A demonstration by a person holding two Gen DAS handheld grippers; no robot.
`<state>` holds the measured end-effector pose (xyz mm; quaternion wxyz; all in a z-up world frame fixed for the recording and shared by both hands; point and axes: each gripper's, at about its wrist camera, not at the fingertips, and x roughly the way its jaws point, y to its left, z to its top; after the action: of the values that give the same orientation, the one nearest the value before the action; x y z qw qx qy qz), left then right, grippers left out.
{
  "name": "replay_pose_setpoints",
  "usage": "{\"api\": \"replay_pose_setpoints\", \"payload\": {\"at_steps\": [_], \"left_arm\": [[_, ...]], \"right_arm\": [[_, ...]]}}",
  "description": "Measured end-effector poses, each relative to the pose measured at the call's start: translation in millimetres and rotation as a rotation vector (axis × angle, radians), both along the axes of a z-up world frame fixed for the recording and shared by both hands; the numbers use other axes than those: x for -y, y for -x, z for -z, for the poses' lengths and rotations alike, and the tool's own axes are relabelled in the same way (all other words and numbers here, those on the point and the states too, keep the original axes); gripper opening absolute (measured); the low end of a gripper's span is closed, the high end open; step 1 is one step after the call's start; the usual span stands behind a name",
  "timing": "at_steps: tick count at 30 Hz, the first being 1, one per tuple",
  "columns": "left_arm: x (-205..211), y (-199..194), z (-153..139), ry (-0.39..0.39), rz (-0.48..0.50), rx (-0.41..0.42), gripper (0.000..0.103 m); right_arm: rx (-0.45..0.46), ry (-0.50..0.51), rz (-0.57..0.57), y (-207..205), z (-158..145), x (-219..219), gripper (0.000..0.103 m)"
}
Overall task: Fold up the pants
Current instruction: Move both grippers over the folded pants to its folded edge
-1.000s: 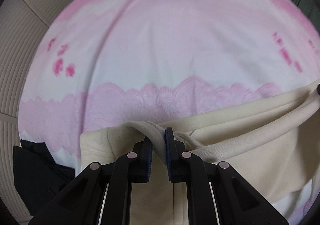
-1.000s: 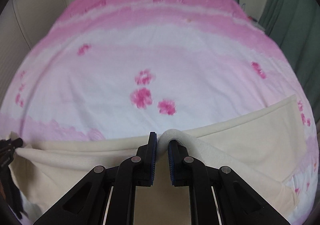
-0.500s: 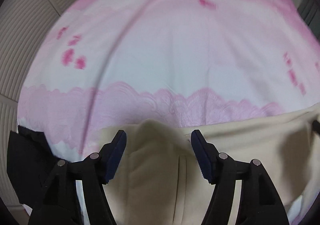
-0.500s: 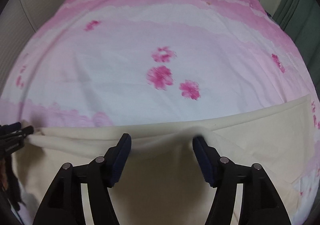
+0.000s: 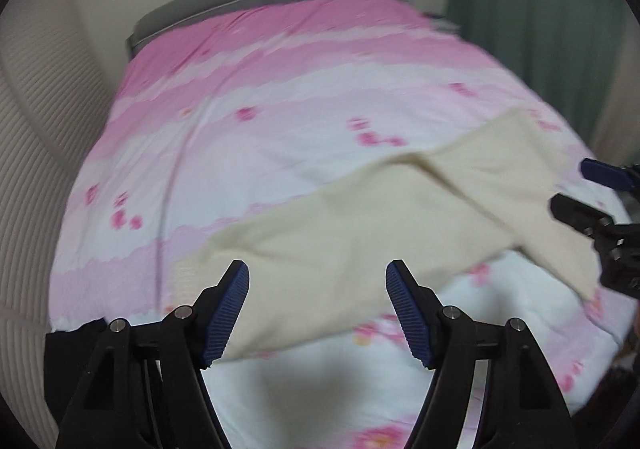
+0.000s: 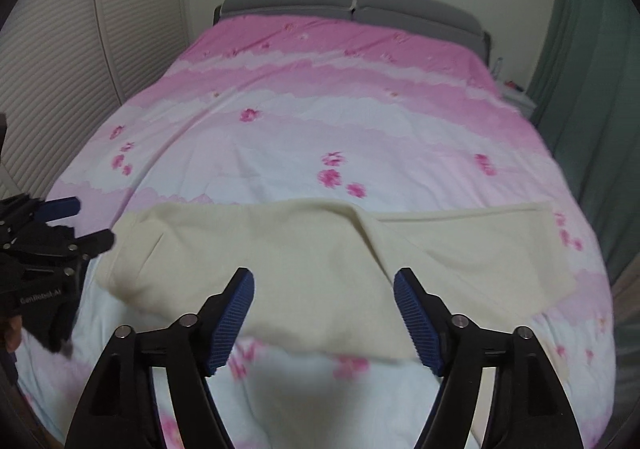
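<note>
The cream pants (image 6: 304, 261) lie spread across the near part of the pink flowered bedcover (image 6: 320, 121), one part folded over along a diagonal crease. They also show in the left wrist view (image 5: 360, 233). My left gripper (image 5: 318, 309) is open and empty, raised above the pants' left end. My right gripper (image 6: 324, 313) is open and empty above the pants' middle. Each gripper shows at the edge of the other's view: the right gripper (image 5: 596, 201), the left gripper (image 6: 44, 233).
A grey headboard (image 6: 352, 9) stands at the far end of the bed. A ribbed beige wall (image 6: 52, 61) runs along the left side, a green curtain (image 6: 592, 61) along the right. A dark cloth (image 5: 72, 353) lies at the bed's near left corner.
Both grippers were shut on the pants' edge a second ago. They opened, let the cloth drop flat and pulled up and back from the bed.
</note>
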<state>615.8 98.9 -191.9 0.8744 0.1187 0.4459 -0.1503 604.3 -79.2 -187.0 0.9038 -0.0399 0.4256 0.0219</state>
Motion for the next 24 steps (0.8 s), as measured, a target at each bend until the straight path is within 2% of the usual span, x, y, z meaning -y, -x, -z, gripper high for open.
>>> {"api": "replay_pose_setpoints", "payload": {"at_steps": [3, 5, 6, 10, 15, 18, 21, 24], "left_arm": [[40, 34, -18, 0.026, 0.057, 0.018, 0.071], [62, 50, -26, 0.04, 0.079, 0.023, 0.079], [74, 59, -28, 0.053, 0.088, 0.021, 0.079], [125, 88, -27, 0.106, 0.062, 0.003, 0.079], [189, 118, 0, 0.142, -0.023, -0.043, 0.079], [226, 127, 22, 0.163, -0.04, -0.077, 0.079], [255, 130, 44, 0.157, -0.041, -0.089, 0.079], [276, 128, 72, 0.135, -0.044, -0.118, 0.079]], "right_arm": [[0.027, 0.014, 0.032, 42, -18, 26, 0.076], [0.04, 0.017, 0.058, 68, -27, 48, 0.076], [0.046, 0.016, 0.066, 77, -29, 58, 0.076], [0.066, 0.001, 0.115, 120, -36, 118, 0.077], [0.044, -0.045, 0.117, 151, -19, 204, 0.077], [-0.002, -0.07, 0.102, 156, -4, 241, 0.077], [-0.027, -0.075, 0.088, 168, 17, 277, 0.077], [-0.087, -0.097, 0.128, 174, 49, 307, 0.077]]}}
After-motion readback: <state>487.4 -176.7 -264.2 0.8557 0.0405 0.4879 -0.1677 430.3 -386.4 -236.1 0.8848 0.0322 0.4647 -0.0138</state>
